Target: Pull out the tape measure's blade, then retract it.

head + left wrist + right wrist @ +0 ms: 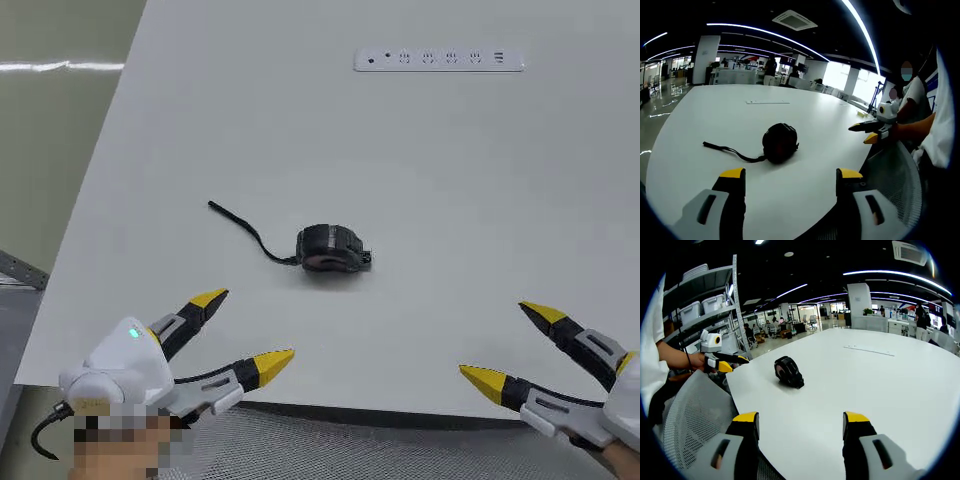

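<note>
A black tape measure (331,249) lies on the white table (420,160), its black wrist strap (240,228) trailing to the left. The blade is inside the case. In the left gripper view the tape measure (780,143) rests ahead of the jaws; in the right gripper view the tape measure (788,371) sits ahead and to the left. My left gripper (248,328) hovers open at the table's near left edge. My right gripper (508,342) is open at the near right edge. Nothing sits between either pair of jaws.
A white power strip (438,60) lies at the far side of the table. A mesh chair back (330,450) sits below the near edge. Shelves with boxes (702,305) stand to the left in the right gripper view.
</note>
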### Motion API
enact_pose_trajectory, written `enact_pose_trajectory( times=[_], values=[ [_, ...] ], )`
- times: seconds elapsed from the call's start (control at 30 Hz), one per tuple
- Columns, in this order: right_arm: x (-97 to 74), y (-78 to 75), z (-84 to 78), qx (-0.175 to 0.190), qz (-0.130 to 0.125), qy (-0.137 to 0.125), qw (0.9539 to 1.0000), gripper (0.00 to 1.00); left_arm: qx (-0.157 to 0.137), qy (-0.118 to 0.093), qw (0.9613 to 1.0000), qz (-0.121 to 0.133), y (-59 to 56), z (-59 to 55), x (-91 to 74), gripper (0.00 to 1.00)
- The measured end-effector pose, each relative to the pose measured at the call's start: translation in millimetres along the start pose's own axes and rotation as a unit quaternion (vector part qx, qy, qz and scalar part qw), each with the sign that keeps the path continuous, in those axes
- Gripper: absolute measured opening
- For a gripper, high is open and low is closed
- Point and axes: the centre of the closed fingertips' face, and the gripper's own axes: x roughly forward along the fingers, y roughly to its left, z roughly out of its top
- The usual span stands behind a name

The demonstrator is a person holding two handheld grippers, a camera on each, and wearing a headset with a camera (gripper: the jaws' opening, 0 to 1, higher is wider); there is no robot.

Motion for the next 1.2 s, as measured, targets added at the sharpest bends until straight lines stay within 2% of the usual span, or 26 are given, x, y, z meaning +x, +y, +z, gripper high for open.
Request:
enact_pose_trajectory(
  times=[0.67, 1.2],
  values=[
    [8.6, -2.4, 3.3, -0.001, 0.012, -0.009, 0.9999, 0.66, 0.001, 0.005, 1.0, -0.003, 1.4, 0.7, 0.2, 0.72],
    [14.3, -4.2, 4.7, -0.002, 0.019, -0.007, 0.9998, 0.64, 0.011, 0.016, 0.9996, -0.022, 1.2, 1.2, 8.5, 0.72]
  ],
)
